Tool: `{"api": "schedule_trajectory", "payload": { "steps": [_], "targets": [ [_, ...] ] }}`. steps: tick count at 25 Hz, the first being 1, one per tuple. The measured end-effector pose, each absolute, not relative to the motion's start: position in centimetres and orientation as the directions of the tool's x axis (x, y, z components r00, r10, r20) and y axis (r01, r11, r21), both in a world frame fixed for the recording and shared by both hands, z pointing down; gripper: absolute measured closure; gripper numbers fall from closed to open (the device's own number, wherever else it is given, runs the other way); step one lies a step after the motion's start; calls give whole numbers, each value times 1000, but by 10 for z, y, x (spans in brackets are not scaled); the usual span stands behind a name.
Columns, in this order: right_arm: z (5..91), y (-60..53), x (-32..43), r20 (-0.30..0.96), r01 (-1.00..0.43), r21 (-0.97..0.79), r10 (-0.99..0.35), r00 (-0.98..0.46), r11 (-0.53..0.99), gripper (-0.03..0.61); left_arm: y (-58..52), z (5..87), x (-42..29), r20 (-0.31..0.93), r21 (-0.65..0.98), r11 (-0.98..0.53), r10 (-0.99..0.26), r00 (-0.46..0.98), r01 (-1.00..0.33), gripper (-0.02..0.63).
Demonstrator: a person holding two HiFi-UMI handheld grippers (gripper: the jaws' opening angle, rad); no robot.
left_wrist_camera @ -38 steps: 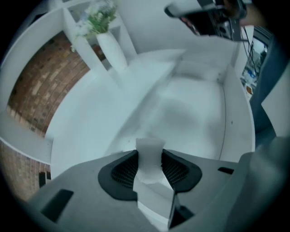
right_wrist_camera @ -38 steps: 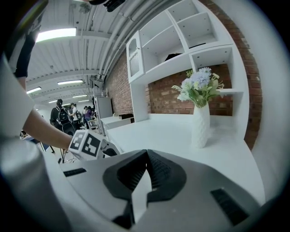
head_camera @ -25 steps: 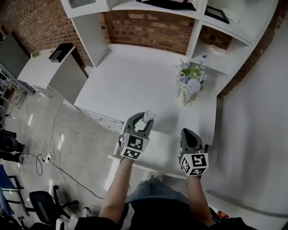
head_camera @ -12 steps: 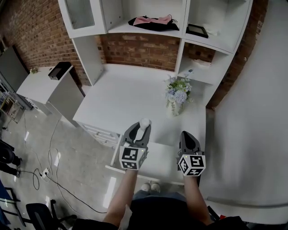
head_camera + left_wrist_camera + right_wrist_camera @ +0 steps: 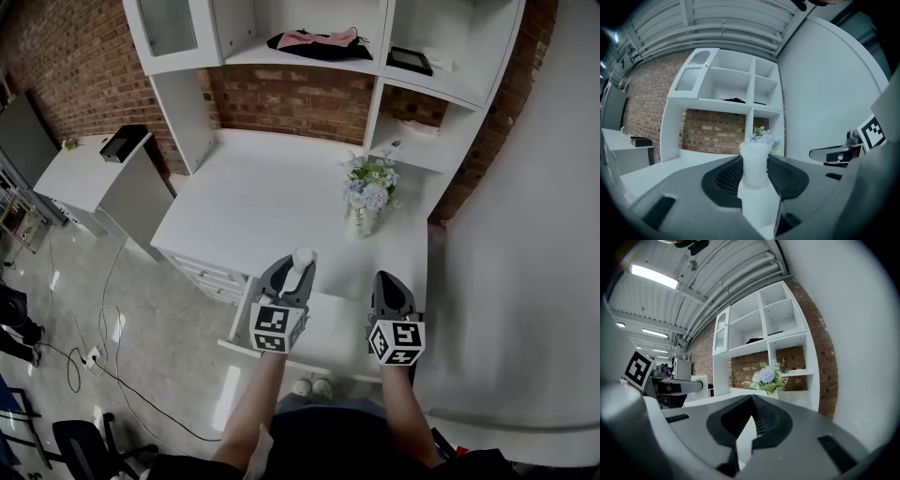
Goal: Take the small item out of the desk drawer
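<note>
The left tool (image 5: 756, 161) is clenched on the small white item (image 5: 755, 149), whose long axis runs out along the jaws toward the desk (image 5: 272, 187). It is held above what looks like the open drawer (image 5: 330, 339). The right tool (image 5: 752, 400) hovers beside it, pinched closed and empty.

Flower vase (image 5: 364, 201) on desk (image 5: 262, 192), right side

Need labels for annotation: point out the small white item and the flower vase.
small white item (image 5: 754, 161), left gripper view, middle of its body.
flower vase (image 5: 359, 223), head view, vase body below the blooms.
</note>
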State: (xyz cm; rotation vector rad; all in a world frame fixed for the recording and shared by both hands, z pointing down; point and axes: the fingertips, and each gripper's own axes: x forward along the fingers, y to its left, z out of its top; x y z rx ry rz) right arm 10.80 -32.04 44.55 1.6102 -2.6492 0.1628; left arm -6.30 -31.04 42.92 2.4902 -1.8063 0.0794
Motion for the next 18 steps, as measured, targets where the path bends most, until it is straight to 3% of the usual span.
{"api": "schedule_trajectory", "payload": {
  "steps": [18],
  "targets": [
    [448,-316,102,91,-883,-76,-879,-469,463,581,-304,435,-73,93,34,-295,-950,297,-955,454]
  ]
}}
